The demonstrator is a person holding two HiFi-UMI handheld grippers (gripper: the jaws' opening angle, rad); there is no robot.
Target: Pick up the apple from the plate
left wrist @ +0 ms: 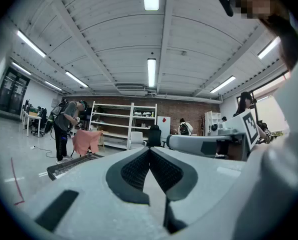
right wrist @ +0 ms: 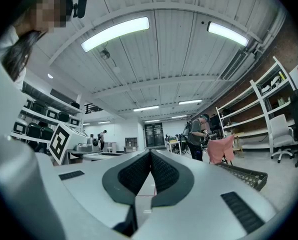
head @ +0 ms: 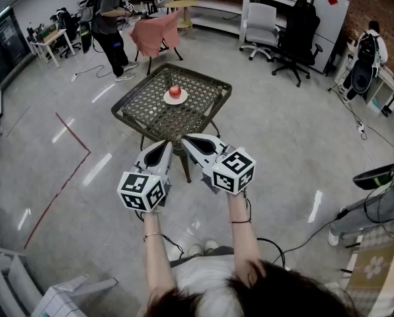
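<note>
Head view: I am holding 2 grippers level, short of the table.
I am holding the left gripper (head: 164,146) and right gripper (head: 186,139) side by side, each with its jaws pressed together on nothing. Beyond them, 1 red apple (head: 175,92) is sitting on a white plate (head: 166,100) mid-table (head: 144,107), well apart from both. Farther back, 1 person (head: 108,15) is standing beside a pink cloth (head: 156,35).

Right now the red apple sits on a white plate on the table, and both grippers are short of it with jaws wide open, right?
Not quite: both gripper views show the jaws shut and empty. The head view confirms the rest: apple on plate on table, left gripper and right gripper short of it.
</note>
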